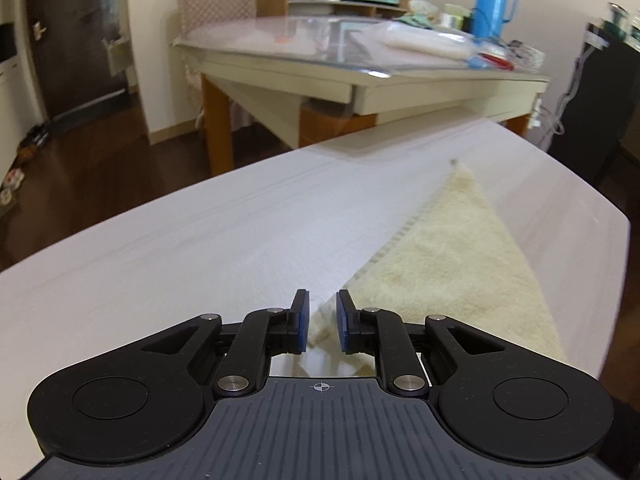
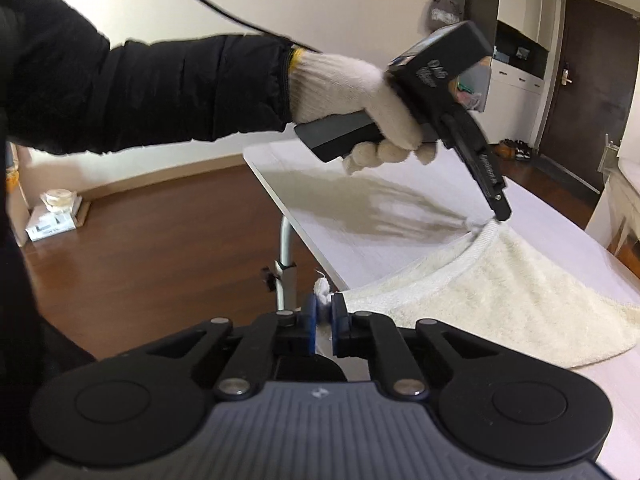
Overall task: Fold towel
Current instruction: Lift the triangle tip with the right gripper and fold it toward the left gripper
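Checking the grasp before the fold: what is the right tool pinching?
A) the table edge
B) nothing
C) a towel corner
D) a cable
C: in the right wrist view the right tool is shut on a tuft at the corner of the cream towel.

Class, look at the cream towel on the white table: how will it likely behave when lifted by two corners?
Probably floppy: the towel sags in a curve between the right gripper and the left gripper. Likely light, since a pinched corner raises its edge off the table. Its fluffy pile suggests it should not slip easily from the pads.
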Demonstrator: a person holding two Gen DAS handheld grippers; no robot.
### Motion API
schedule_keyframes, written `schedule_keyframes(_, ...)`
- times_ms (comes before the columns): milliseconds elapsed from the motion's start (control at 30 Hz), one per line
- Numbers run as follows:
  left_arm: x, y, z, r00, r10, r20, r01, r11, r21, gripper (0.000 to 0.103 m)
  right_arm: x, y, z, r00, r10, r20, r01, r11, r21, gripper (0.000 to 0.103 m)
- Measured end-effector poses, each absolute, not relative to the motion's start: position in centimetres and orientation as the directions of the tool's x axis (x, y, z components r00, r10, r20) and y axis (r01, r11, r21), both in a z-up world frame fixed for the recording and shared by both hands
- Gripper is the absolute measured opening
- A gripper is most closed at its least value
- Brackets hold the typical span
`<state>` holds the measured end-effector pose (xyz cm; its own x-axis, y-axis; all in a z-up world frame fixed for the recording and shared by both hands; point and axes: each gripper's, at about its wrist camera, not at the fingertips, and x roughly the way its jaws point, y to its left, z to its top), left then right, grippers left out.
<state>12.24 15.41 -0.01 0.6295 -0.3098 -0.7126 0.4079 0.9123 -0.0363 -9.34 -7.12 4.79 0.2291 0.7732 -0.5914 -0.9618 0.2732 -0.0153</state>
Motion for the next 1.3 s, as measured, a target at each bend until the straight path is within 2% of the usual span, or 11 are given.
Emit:
schedule_keyframes(233,10.8,14.2,-1.5,0.595,-0.264,-0.759,0.466,0.883,0.059,0.018,-9.1,-8.3,6.0,0.188,0.808,-0.559,-0.966,0.255,0.044,0.008)
schedule_keyframes(333,10.8,13.9,-1.5,0.59,-0.252,-0.767,0.477,0.875,0.079,0.018,-7.7,-8.2,7.3,0.172,0.836,-0.522,-0.966,0.246,0.076,0.008)
schedule_keyframes(400,11.0,13.9,-1.5,0.581,-0.252,-0.774,0.483,0.872,0.078,0.019,-5.8,-8.7,9.4,0.18,0.869,-0.461,-0.961,0.256,0.109,0.007)
schedule_keyframes(533,11.7,14.4,-1.5,0.559,-0.271,-0.784,0.487,0.872,0.046,0.02,-1.3,-10.9,11.9,0.236,0.898,-0.372,-0.943,0.304,0.138,0.007)
schedule_keyframes(633,12.1,15.1,-1.5,0.549,-0.292,-0.783,0.471,0.882,0.002,0.025,2.6,-12.4,12.3,0.284,0.9,-0.332,-0.917,0.356,0.181,0.007)
schedule_keyframes(767,12.7,17.2,0.3,0.616,-0.348,-0.706,0.398,0.912,-0.102,0.024,9.8,-15.4,11.3,0.348,0.895,-0.279,-0.846,0.428,0.318,0.007)
schedule_keyframes(833,12.8,17.8,1.1,0.652,-0.342,-0.677,0.374,0.921,-0.104,0.023,12.8,-16.5,10.2,0.382,0.883,-0.274,-0.803,0.464,0.375,0.007)
schedule_keyframes(933,13.0,18.4,2.2,0.69,-0.326,-0.646,0.347,0.932,-0.1,0.023,16.9,-17.7,8.0,0.444,0.838,-0.316,-0.736,0.543,0.405,0.007)
schedule_keyframes(1300,11.2,14.9,0.0,0.636,-0.397,-0.662,0.431,0.894,-0.121,0.023,23.7,-18.3,1.5,0.49,0.73,-0.477,-0.593,0.68,0.432,0.008)
